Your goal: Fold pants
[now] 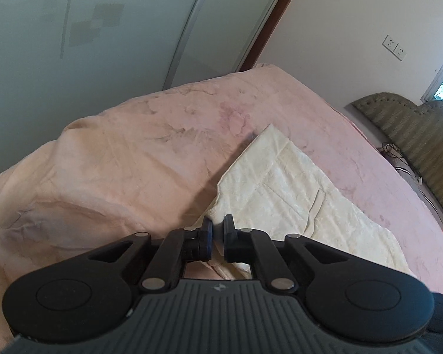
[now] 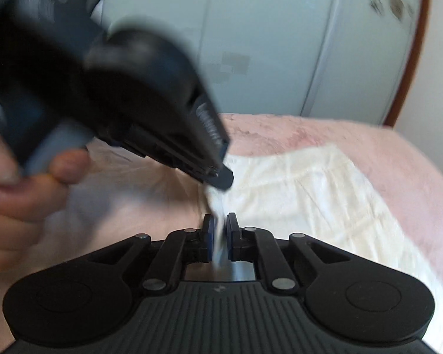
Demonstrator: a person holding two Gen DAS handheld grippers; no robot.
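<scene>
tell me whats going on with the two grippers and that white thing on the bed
A person is folding cream pants on a pink bed with two handheld grippers. The right gripper is shut on a bunched edge of the fabric. The left gripper is nearly closed at the same edge, seemingly pinching it too. The rest lies flat.

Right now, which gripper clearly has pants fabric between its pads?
The right gripper: cream pants bunch between its pads. The left gripper shows a gap.
</scene>
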